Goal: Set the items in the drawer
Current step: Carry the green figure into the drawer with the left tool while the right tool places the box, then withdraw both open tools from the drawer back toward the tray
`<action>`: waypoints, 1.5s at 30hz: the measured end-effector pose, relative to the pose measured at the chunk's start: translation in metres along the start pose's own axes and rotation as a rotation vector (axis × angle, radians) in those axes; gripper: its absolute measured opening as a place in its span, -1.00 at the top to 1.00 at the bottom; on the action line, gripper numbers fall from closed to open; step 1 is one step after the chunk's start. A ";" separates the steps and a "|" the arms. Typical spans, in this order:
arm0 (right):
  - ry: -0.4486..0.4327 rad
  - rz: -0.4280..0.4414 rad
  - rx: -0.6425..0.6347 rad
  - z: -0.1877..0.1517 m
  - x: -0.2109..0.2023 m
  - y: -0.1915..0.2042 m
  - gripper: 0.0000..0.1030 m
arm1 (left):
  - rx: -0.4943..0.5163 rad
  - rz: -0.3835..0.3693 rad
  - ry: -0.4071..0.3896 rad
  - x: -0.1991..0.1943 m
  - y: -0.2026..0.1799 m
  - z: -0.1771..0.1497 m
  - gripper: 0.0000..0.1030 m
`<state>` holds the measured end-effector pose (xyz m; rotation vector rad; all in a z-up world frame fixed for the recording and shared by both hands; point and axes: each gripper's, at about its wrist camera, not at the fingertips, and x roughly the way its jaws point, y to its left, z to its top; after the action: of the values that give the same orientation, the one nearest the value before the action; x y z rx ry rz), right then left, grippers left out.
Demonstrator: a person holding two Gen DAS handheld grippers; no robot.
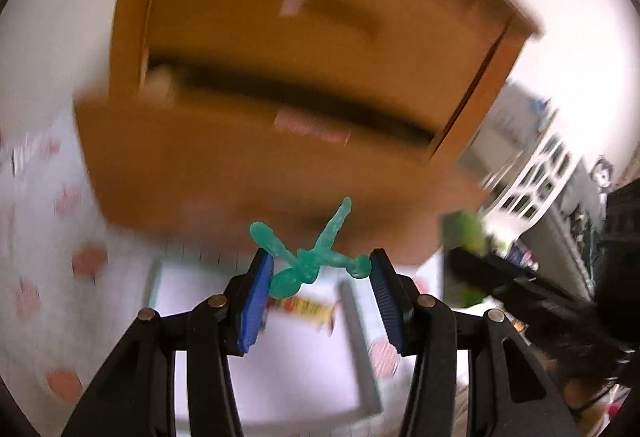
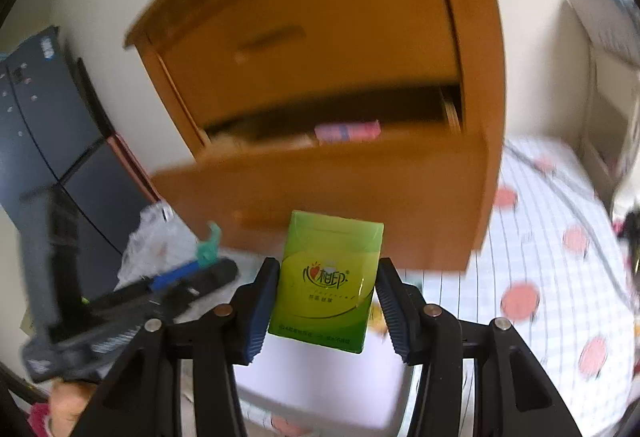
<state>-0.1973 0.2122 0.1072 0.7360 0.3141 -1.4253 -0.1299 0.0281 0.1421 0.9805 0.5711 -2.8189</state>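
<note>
Dotted checked cloth, dark blue boxes, white basket.

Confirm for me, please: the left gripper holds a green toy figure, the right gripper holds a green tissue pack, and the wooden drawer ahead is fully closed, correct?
Not quite: the drawer stands pulled open, a pink item lying inside, as the right wrist view shows. The rest holds: the left gripper holds the green toy figure, and the right gripper holds the green tissue pack.

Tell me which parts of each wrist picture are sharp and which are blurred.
Left wrist view: the left gripper and its green toy figure are sharp; the wooden drawer unit and dotted cloth are smeared.
Right wrist view: the right gripper and green tissue pack are crisp; the open drawer is soft, with bowed edges.
</note>
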 end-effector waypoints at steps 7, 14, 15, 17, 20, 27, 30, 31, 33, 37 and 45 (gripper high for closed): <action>-0.066 -0.017 -0.047 0.067 -0.005 0.014 -0.01 | 0.067 0.033 -0.074 -0.002 -0.009 0.075 0.00; -0.003 -0.075 -0.066 0.096 0.027 0.017 -0.02 | 0.018 0.095 -0.024 0.013 0.009 0.095 -0.01; 0.006 -0.087 -0.071 0.098 0.033 0.017 -0.02 | 0.008 0.104 -0.016 0.017 0.012 0.096 -0.01; 0.024 -0.100 -0.079 0.102 0.043 0.017 -0.05 | -0.002 0.117 -0.009 0.023 0.017 0.099 -0.01; 0.041 -0.126 -0.085 0.106 0.051 0.016 -0.05 | -0.028 0.139 0.011 0.029 0.024 0.100 -0.02; 0.065 -0.129 -0.075 0.106 0.061 0.010 -0.47 | -0.076 0.182 0.029 0.034 0.037 0.095 -0.30; 0.078 -0.132 -0.065 0.104 0.061 0.006 -0.48 | -0.097 0.192 0.034 0.033 0.042 0.095 -0.34; 0.082 -0.133 -0.062 0.103 0.061 0.004 -0.50 | -0.101 0.195 0.036 0.033 0.043 0.095 -0.38; 0.083 -0.131 -0.054 0.101 0.060 0.001 -0.66 | -0.106 0.204 0.033 0.032 0.044 0.095 -0.49; 0.067 -0.137 -0.049 0.098 0.054 -0.001 -1.00 | -0.090 0.242 0.016 0.028 0.041 0.094 -0.75; 0.040 -0.148 -0.038 0.093 0.039 -0.002 -1.00 | -0.058 0.293 -0.109 0.005 0.034 0.087 -1.00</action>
<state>-0.2144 0.1238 0.1524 0.7229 0.4330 -1.5408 -0.1763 -0.0362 0.1910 0.8183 0.4525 -2.5625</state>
